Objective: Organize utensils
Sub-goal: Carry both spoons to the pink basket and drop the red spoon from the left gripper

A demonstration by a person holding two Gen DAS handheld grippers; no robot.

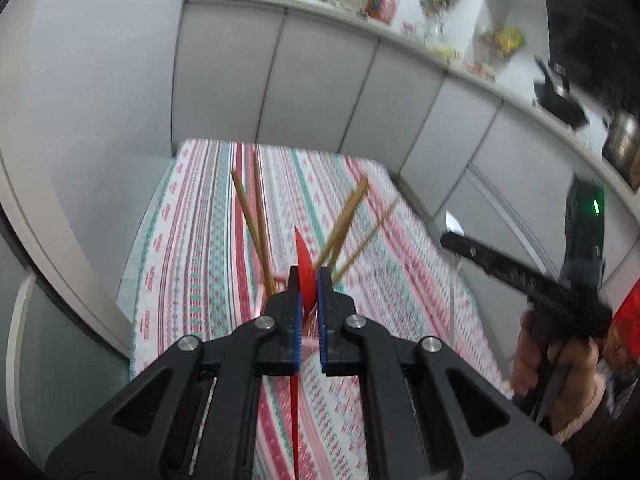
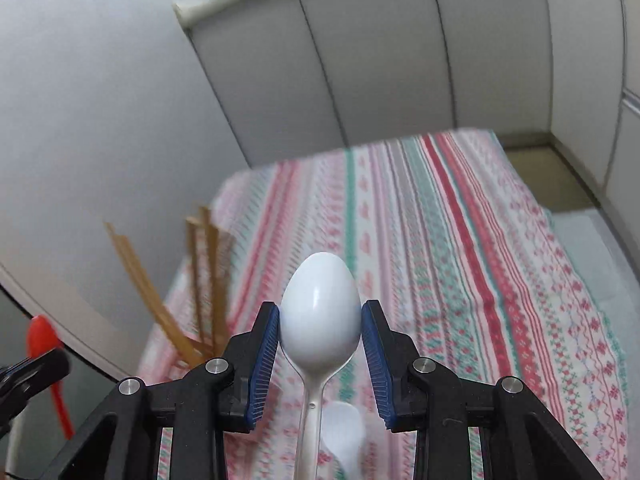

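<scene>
left gripper [image 1: 308, 284] clamps one red spoon [image 1: 306, 268] | right gripper [image 2: 320, 320] grips one white spoon [image 2: 319, 312] | four chopsticks [image 1: 256, 216] (upright)

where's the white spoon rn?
In the right wrist view the white spoon is pinched by its bowl between the right gripper's fingers, above the striped tablecloth, with the wooden chopsticks to its left.

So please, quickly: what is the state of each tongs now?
Left tongs: closed on the red spoon.
Right tongs: closed on the white spoon.
</scene>
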